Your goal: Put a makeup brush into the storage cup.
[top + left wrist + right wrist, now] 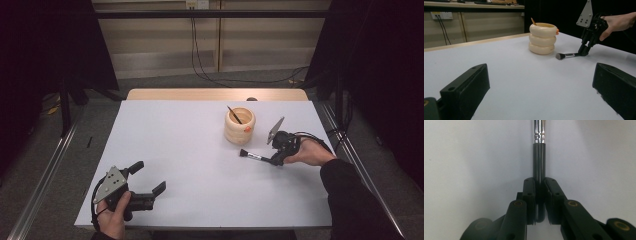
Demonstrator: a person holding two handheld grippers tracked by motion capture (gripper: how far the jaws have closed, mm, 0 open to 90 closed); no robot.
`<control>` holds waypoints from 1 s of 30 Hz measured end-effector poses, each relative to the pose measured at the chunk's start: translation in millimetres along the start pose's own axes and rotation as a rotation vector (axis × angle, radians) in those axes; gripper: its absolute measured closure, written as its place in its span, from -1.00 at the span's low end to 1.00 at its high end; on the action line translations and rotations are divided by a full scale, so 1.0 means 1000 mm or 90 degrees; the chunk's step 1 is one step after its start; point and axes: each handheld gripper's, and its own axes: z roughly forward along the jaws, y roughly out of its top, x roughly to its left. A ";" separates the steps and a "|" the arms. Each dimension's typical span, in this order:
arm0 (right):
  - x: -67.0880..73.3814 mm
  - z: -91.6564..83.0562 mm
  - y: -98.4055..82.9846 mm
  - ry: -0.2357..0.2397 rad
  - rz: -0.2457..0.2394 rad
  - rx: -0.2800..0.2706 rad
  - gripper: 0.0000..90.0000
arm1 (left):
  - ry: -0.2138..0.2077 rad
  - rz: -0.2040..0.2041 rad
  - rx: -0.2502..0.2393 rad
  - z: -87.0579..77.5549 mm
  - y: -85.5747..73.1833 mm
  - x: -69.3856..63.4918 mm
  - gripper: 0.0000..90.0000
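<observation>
The right tool is clamping the brush by its handle end while it is lying on the tabletop just beside the cup. Lifting level should be keeping it from pivoting. The left tool is resting wide, empty.

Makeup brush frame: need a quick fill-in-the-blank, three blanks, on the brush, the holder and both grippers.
1. The right gripper is shut on the black ____ of the silver-ferruled makeup brush.
2. The brush's bristle end points toward the person's ____ side in the high view.
3. The cream ringed wooden holder stands ____ on the white table.
4. The left gripper holds ____.

Missing words: handle; left; upright; nothing
</observation>
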 end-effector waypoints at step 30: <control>0.004 -0.002 -0.005 0.013 0.013 -0.028 0.79 | 0.000 -0.003 0.002 0.000 0.000 0.001 -0.98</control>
